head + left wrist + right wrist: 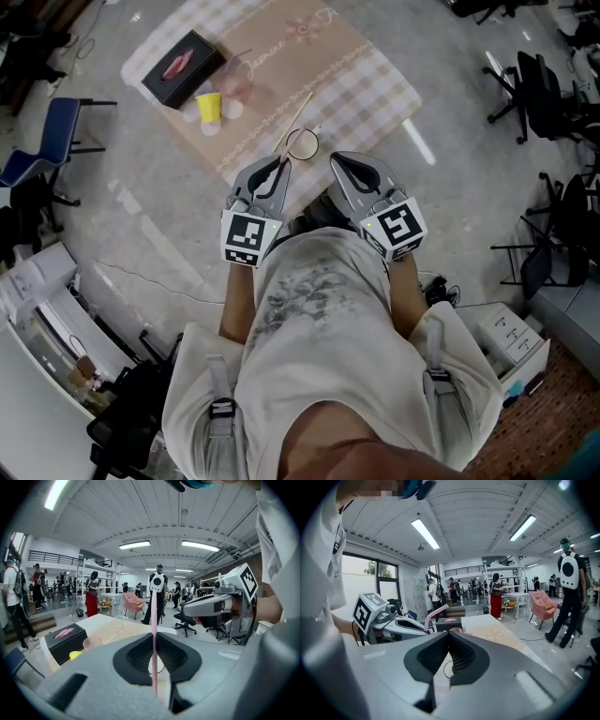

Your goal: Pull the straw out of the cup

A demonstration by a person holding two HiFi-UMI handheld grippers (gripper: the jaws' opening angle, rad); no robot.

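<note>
A thin pink straw [293,120] [153,620] is pinched in my left gripper [280,161] [153,638], which is shut on it. The straw stands up from the jaws, and its lower end stops between the pads. A clear glass cup [302,143] stands on the checked tablecloth [375,84] just beyond both grippers. Its rim shows faintly through the left jaws' gap. My right gripper [336,157] [450,634] sits to the cup's right with its fingertips together. I see nothing between them. In the right gripper view the straw [433,613] rises from the left gripper [423,629].
A black tissue box [183,68], a small yellow cup [208,106] and a pink cup [234,80] stand at the table's far left. Office chairs [544,94] are on the right, a blue chair [47,141] on the left. People stand in the hall behind.
</note>
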